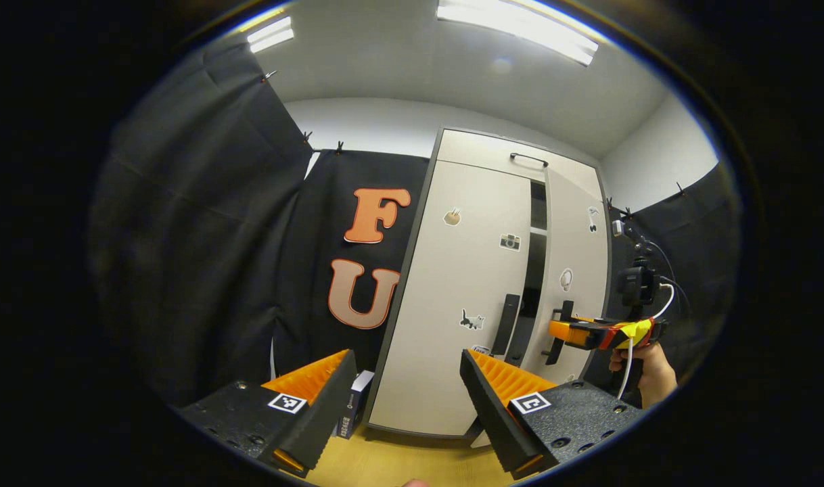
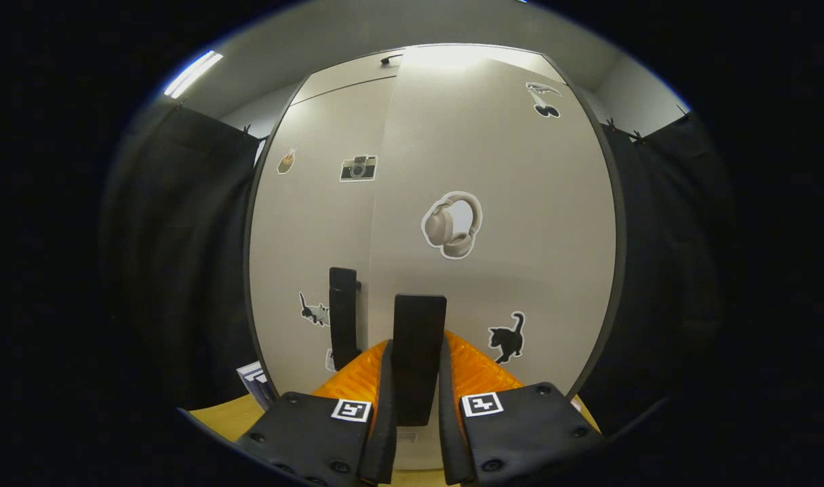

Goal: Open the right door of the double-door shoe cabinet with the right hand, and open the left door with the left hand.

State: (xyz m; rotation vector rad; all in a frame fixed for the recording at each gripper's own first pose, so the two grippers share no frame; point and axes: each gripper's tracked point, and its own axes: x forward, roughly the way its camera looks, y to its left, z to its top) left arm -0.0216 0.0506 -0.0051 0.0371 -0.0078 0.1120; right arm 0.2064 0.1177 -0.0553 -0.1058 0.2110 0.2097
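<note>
Cabinet (image 1: 452, 291) is standing against the booth wall, its right door (image 2: 493, 223) sitting ajar. Right gripper (image 2: 415, 379) is clamping both fingers on that door's black handle (image 2: 419, 338). Left gripper (image 1: 405, 399) is hovering wide open, short of the left door's handle (image 1: 507, 323).

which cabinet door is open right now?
The right door, with the headphones sticker: it stands ajar, a dark gap beside it, the right tongs shut on its handle. The left door sits flush.
</note>
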